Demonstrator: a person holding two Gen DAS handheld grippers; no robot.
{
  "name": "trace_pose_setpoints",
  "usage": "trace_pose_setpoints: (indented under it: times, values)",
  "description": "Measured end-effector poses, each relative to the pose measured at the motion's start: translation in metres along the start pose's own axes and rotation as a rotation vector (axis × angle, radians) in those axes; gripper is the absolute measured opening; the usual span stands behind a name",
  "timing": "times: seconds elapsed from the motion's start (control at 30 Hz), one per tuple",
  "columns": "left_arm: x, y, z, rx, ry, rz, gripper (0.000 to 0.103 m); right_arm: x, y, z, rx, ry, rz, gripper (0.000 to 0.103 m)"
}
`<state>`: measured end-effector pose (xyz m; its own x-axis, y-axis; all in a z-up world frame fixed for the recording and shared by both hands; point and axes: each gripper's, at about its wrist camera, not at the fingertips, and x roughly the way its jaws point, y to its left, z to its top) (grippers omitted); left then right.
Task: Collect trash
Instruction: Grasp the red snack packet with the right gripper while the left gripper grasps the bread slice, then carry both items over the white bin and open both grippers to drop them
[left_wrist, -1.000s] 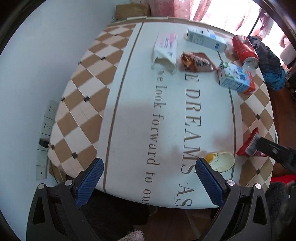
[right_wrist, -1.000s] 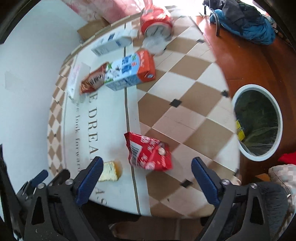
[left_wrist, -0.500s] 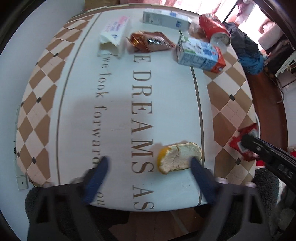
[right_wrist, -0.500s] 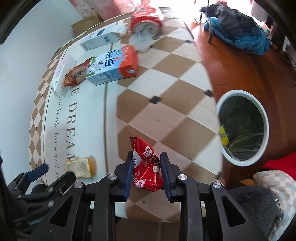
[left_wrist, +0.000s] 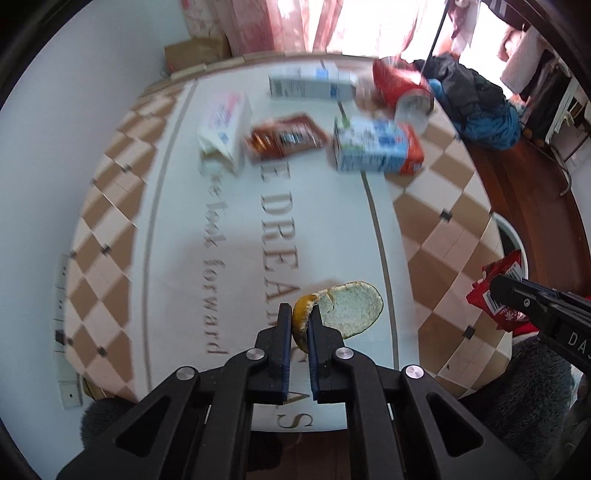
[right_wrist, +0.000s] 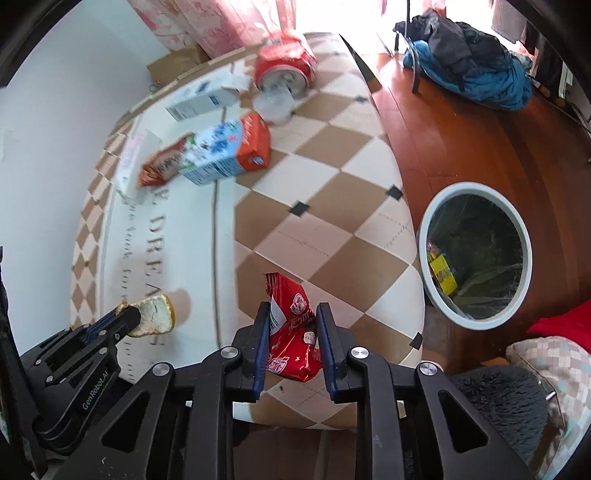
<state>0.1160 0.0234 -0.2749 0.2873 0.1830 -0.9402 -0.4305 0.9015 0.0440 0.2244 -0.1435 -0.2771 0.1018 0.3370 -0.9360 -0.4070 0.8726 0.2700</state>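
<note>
Left wrist view: the left hand-held gripper (left_wrist: 296, 325) is clamped on the orange edge of a piece of peel (left_wrist: 347, 310), whose pale inner side fans out to the right of the blue pads, just above the table (left_wrist: 177, 229). Taking the peel as landmark, a blue and red milk carton (left_wrist: 376, 149) lies well beyond it on the table's far part, with a brown snack wrapper (left_wrist: 288, 136) to the carton's left and a white paper packet (left_wrist: 225, 127) further left. Behind those lie a white and blue box (left_wrist: 310, 85) and a red can (left_wrist: 402, 90) on its side. To the right of the peel, past the table's edge, the right hand-held gripper (left_wrist: 495, 295) grips a red snack bag (left_wrist: 496, 288).

Right wrist view: the right hand-held gripper (right_wrist: 291, 325) is clamped on the red snack bag (right_wrist: 291, 332), which stands up between its blue pads over the near checkered edge of the table (right_wrist: 325, 184). With the bag as landmark, a white-rimmed bin (right_wrist: 476, 254) lined with a dark bag stands to its right on the wooden floor (right_wrist: 461, 122). To the bag's left, the left hand-held gripper (right_wrist: 127, 319) holds the peel (right_wrist: 155, 319). The milk carton (right_wrist: 225, 155), brown wrapper (right_wrist: 162, 166) and red can (right_wrist: 286, 62) lie well beyond.
</note>
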Motion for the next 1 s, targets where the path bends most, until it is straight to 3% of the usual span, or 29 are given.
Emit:
trace_pose_setpoints:
  times: [0.33,0.47,0.63,0.8,1.0]
  values:
    - [-0.079,0.002,0.025,0.007,-0.167,0.013,0.005,-0.066,0.001,0.013,0.009,-0.119,0.099,0.025]
    - [-0.106,-0.019,0.039,0.034,-0.226,-0.012,0.005,-0.095,-0.020,0.020,0.044,-0.171,0.127,0.025]
    - [-0.123,-0.067,0.058,0.097,-0.268,-0.077,0.005,-0.129,-0.076,0.025,0.117,-0.234,0.115,0.025]
    - [-0.106,-0.148,0.077,0.201,-0.242,-0.172,0.005,-0.139,-0.163,0.025,0.225,-0.242,0.039,0.025]
    - [-0.042,-0.246,0.096,0.318,-0.082,-0.289,0.005,-0.100,-0.266,0.020,0.353,-0.160,-0.032,0.025]
